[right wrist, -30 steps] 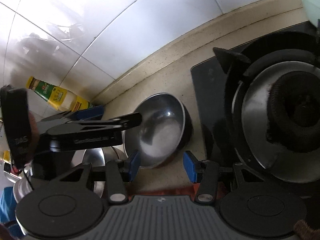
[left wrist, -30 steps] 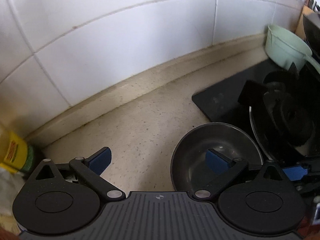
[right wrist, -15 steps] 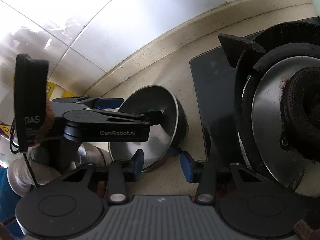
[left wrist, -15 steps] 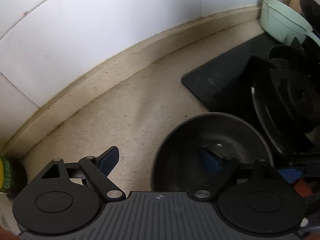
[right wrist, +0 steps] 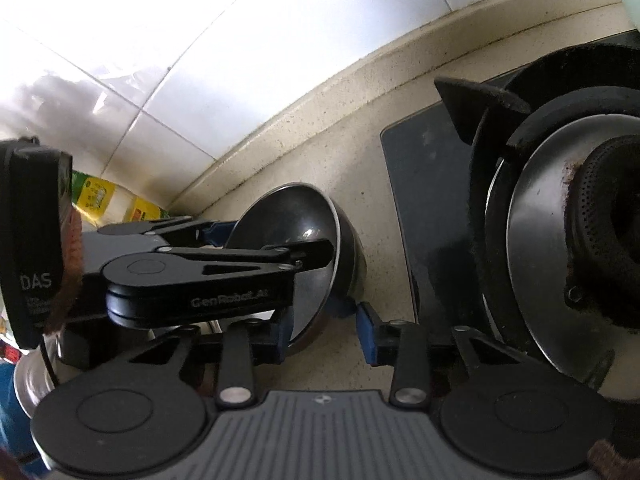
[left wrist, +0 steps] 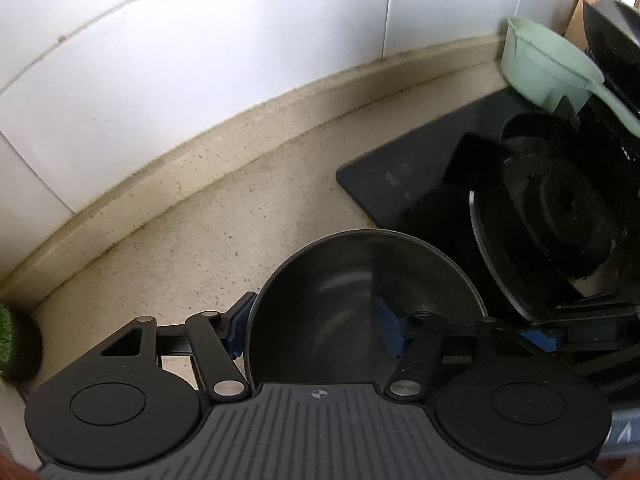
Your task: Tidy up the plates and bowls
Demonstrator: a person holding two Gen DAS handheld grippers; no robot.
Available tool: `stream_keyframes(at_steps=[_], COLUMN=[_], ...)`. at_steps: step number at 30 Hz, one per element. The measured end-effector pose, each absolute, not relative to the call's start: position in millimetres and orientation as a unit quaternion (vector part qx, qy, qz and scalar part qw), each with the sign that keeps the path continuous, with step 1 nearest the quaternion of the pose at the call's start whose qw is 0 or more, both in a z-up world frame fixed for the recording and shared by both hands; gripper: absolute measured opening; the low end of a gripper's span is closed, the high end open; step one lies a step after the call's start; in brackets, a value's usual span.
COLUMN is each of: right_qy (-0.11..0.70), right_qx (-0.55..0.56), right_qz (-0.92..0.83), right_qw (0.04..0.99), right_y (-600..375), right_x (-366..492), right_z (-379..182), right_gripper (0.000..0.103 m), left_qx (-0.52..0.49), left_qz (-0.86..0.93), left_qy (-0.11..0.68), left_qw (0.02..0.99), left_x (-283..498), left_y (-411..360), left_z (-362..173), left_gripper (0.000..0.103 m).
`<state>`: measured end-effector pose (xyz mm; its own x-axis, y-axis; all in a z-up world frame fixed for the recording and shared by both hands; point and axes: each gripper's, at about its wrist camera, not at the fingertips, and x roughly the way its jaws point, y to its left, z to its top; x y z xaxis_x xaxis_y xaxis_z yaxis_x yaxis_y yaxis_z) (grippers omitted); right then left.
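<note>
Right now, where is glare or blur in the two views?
Left wrist view: wall tiles bright and bent by the fisheye, bowl dark but sharp. Right wrist view: strong glare on the tiles at upper left, stove burner clear.

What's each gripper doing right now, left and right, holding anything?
Left gripper: shut on the dark bowl, clamping its wall.
Right gripper: closing, nothing gripped yet.

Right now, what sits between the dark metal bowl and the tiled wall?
Nothing: in the left wrist view only bare speckled countertop lies between the dark metal bowl and the tiled wall.
</note>
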<state>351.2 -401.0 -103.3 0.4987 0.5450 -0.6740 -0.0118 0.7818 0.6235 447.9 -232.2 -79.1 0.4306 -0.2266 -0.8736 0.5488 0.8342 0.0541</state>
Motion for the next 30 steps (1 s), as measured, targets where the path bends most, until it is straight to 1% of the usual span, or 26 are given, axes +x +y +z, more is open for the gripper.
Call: stream_keyframes(at_steps=[5,10,19,30], right_qy=[0.454,0.447,0.415,0.387], right_qx=[0.293,0.303,0.298,0.275], right_qz=[0.164,0.166,0.175,0.216], right_qw=[0.825,0.825,0.841,0.853], right_y=[-412,-420,-423,-394], right_x=[351,352,350,332], right_z=[-92,-83,-52,-10], right_gripper=[0.027,0.024,0.024,0.024], left_qx=[0.153,0.128,0.108,0.095], left_qz=[-0.233,-0.233,-0.227,-0.198], left_qy=[0.470,0.475,0.444,0.395], left_qw=[0.837,0.839,0.860,0.892], left_x=[446,447,435,391], left_y=[-230,-223,-213,-181], left_z=[-67,-58,-28,23], left_gripper=[0.069,0.069,0.070,0.075])
